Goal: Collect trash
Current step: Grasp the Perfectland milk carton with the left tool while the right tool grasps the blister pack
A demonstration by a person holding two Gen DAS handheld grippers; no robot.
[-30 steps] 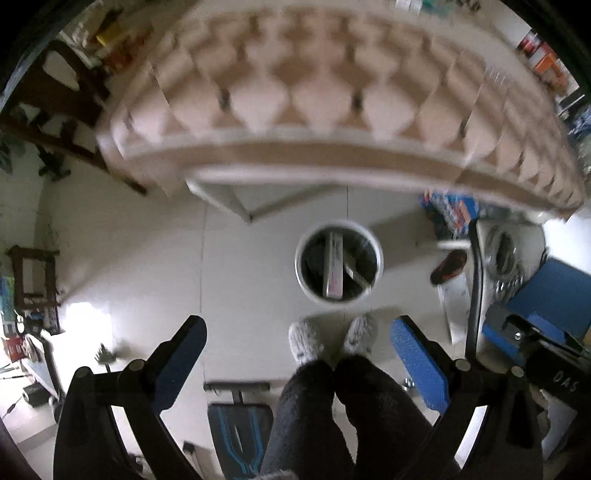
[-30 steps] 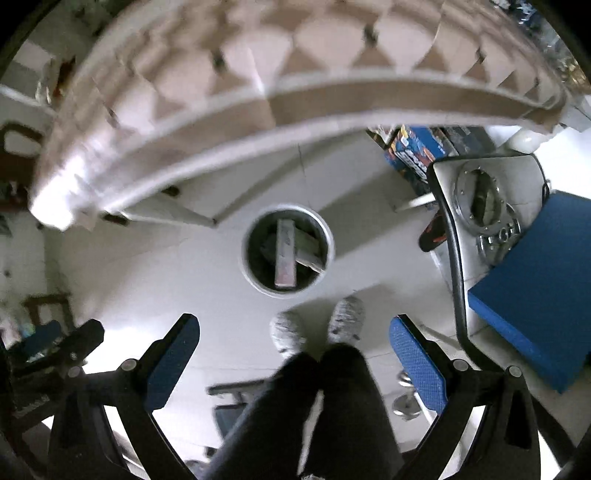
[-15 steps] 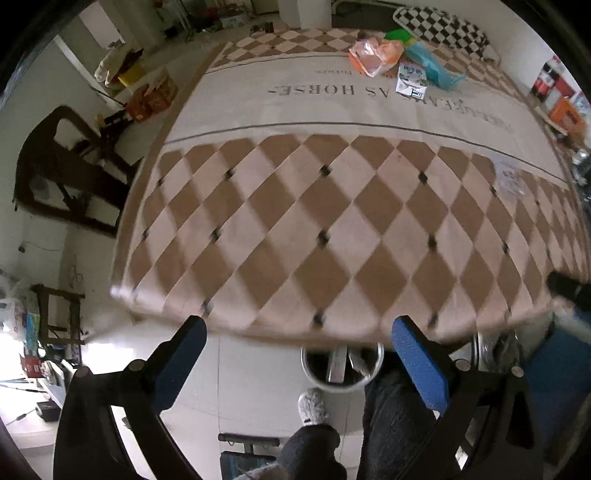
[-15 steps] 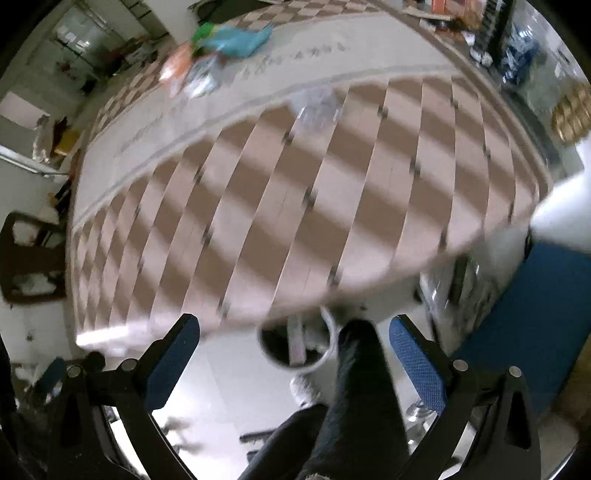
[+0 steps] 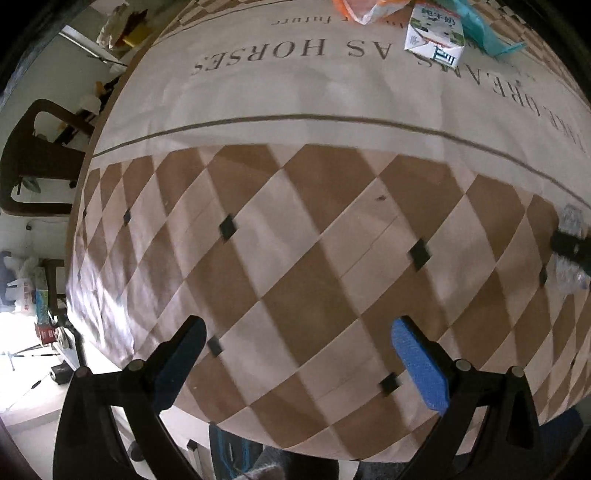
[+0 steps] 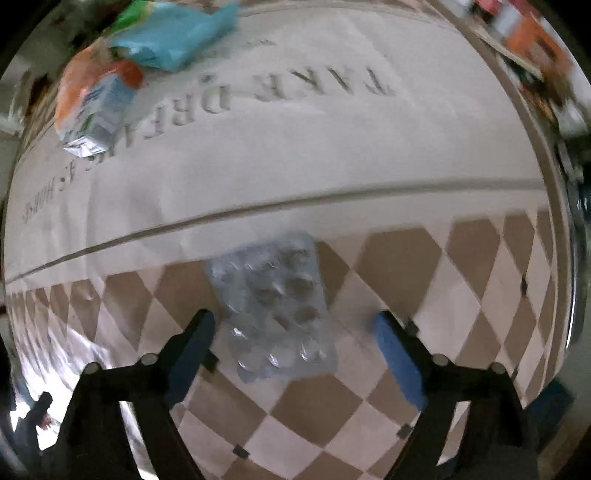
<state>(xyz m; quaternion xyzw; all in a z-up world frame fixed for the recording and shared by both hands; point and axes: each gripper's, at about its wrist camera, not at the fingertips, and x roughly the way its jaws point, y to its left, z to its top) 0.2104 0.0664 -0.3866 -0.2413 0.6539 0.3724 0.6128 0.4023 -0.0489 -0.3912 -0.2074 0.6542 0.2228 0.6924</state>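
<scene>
A clear plastic blister tray (image 6: 275, 310) lies on the checkered tablecloth (image 6: 424, 280), straight ahead of my open right gripper (image 6: 295, 354), its near end between the blue pads. The tray also shows at the right edge of the left wrist view (image 5: 570, 221). A white drink carton (image 5: 434, 35) lies at the far side with an orange wrapper (image 5: 364, 11) and a teal bag (image 5: 487, 33); the carton (image 6: 101, 110) and teal bag (image 6: 173, 35) show in the right wrist view. My left gripper (image 5: 299, 354) is open and empty over the cloth (image 5: 295, 229).
The table's near edge runs just under both grippers. A dark wooden chair (image 5: 33, 162) stands left of the table. Shelves with clutter (image 6: 535, 55) line the right side. The other gripper's dark tip (image 5: 569, 247) shows at the right.
Both grippers rose from over the floor bin to above the table and moved forward. The bin is out of view. The blister tray now lies between the right gripper's fingers.
</scene>
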